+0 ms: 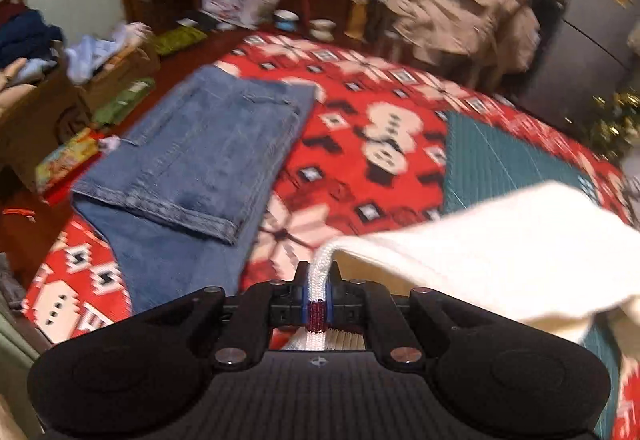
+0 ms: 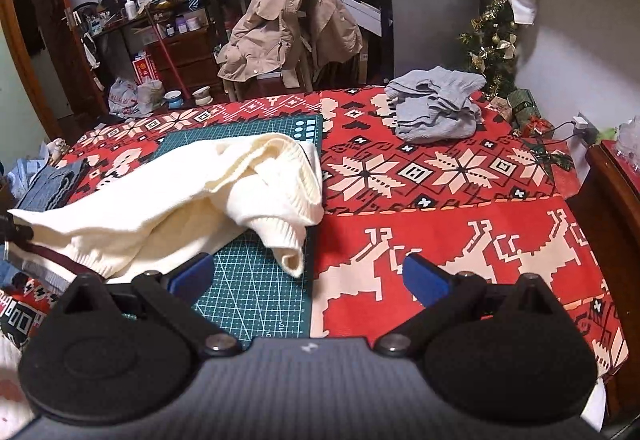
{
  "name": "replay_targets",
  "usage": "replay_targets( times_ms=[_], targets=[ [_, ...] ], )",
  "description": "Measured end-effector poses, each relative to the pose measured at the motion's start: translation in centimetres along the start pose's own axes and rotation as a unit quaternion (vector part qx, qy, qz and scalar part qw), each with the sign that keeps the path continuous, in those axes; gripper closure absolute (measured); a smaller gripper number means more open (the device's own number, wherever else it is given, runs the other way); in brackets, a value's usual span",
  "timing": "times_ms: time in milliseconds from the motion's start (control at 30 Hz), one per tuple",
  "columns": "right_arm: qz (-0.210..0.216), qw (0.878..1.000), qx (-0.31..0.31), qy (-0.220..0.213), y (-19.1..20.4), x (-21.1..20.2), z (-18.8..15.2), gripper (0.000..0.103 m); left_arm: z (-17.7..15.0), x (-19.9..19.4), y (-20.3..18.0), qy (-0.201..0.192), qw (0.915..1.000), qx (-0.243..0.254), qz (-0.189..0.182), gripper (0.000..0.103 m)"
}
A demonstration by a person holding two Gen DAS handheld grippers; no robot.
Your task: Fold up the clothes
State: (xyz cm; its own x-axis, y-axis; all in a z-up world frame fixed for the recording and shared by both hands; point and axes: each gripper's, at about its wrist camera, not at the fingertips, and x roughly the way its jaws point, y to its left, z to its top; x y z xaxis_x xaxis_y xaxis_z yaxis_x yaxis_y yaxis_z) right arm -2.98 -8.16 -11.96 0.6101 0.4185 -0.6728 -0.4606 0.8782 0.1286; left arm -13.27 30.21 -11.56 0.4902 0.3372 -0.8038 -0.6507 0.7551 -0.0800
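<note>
A cream knit sweater [image 2: 192, 196] with a dark red stripe on its hem lies rumpled over the green cutting mat [image 2: 256, 292]. My left gripper [image 1: 318, 276] is shut on the sweater's hem, and the cream sweater [image 1: 500, 252] stretches away to the right, lifted off the table. My right gripper [image 2: 306, 278] stands open above the mat's right edge, nothing between its blue fingers [image 2: 424, 278]. The sweater's cuff [image 2: 290, 258] hangs just in front of it. Folded blue jeans [image 1: 192, 156] lie flat on the table's left side. A crumpled grey garment [image 2: 436, 108] sits at the far right.
A red patterned tablecloth [image 2: 460, 232] covers the table. A chair draped with a beige jacket [image 2: 288, 20] stands behind it. A small Christmas tree [image 2: 492, 40], gift boxes and a cable crowd the far right corner. Cardboard boxes of clothes [image 1: 60, 80] stand on the floor to the left.
</note>
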Motion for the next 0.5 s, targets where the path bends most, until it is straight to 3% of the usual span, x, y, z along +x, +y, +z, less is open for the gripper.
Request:
replay_targets(
  times_ms=[200, 367, 500],
  targets=[
    [-0.003, 1.0, 0.003, 0.001, 0.0, 0.5, 0.0, 0.001, -1.3, -1.7, -1.7, -0.018, 0.998, 0.051, -0.032, 0.062],
    [-0.004, 1.0, -0.002, 0.004, 0.0, 0.8, -0.2, 0.001, -1.6, -2.7, -3.6, -0.03, 0.9942, 0.073, -0.073, 0.052],
    [-0.003, 1.0, -0.003, 0.007, 0.0, 0.9, -0.4, 0.001, -2.0, -2.9, -6.1, -0.042, 0.9875, 0.114, -0.1, 0.052]
  ],
)
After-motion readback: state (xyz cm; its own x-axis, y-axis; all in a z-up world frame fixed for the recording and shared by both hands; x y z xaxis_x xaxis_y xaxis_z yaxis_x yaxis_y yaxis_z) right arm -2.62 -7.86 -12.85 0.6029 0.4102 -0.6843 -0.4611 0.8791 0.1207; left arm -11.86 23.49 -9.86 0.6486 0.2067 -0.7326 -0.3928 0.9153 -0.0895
